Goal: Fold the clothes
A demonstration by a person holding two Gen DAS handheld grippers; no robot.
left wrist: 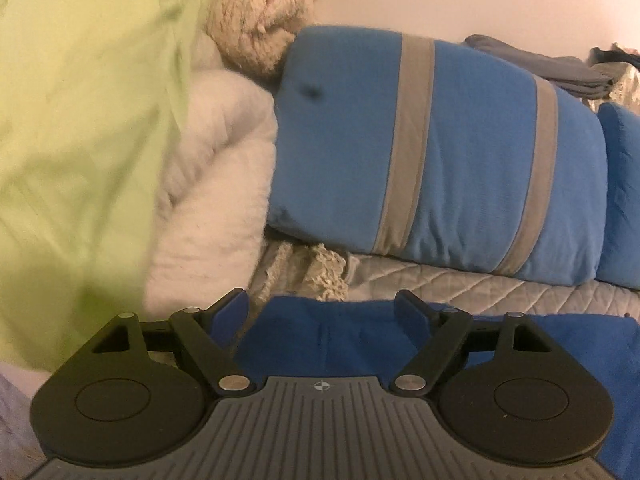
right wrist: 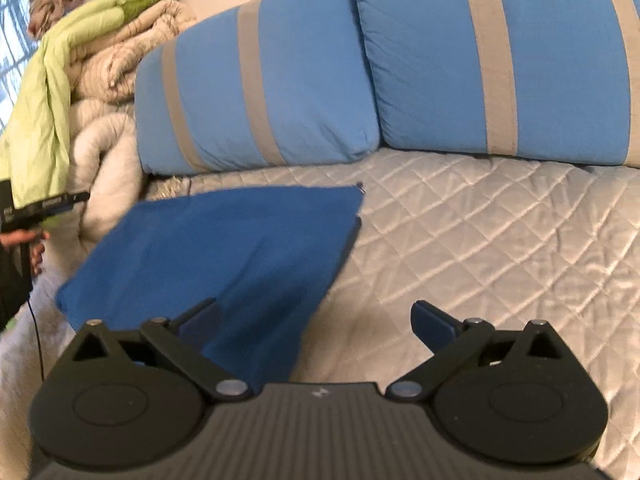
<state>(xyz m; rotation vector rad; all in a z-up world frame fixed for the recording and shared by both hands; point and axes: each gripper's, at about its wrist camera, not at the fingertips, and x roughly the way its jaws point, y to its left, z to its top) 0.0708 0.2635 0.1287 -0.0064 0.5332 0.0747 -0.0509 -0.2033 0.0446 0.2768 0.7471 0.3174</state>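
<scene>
Both claws are gaping wide and gripping nothing — the left claw (left wrist: 322,312) and right claw (right wrist: 316,316) are hovering over the folded blue garment (right wrist: 224,248), lying flat on the quilted bed (right wrist: 480,240) ahead, probably for another fold.

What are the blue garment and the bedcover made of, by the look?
Blue garment: soft matte knit, likely cotton jersey or fleece; no sheen, limp fold lines. Bedcover: quilted woven fabric with a slight satin sheen; diamond stitching, highlights on the ridges. The fibre is unclear.

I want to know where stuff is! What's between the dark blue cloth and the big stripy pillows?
Just bare quilted bedcover. The right wrist view shows it best, between the dark blue cloth and the striped pillows.
</scene>
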